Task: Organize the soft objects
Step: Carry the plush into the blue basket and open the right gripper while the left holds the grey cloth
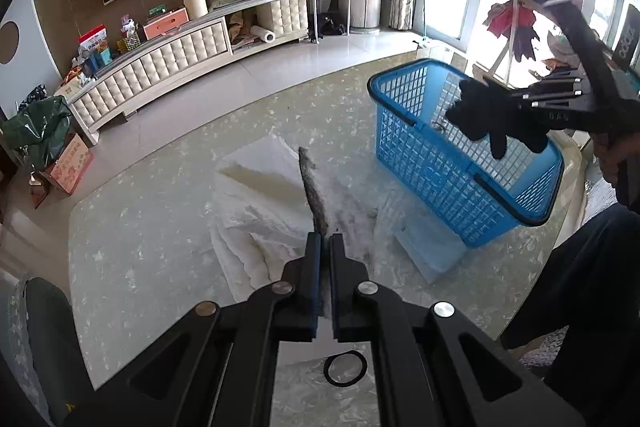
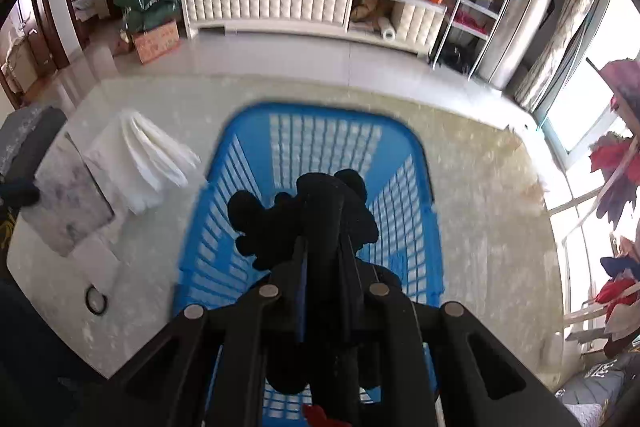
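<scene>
Black glove [image 2: 272, 223]: floppy, dangling over blue basket [image 2: 320, 131].

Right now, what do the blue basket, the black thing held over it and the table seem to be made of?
Blue basket: looks like moulded plastic, smooth and slightly glossy, with open grid walls and a dark handle.
Black thing: seems soft fabric or plush, matte with floppy lobes, pinched in the right gripper's jaws.
Table: pale, speckled and shiny, marble-like; real stone or glass over a pattern, I cannot tell.
</scene>
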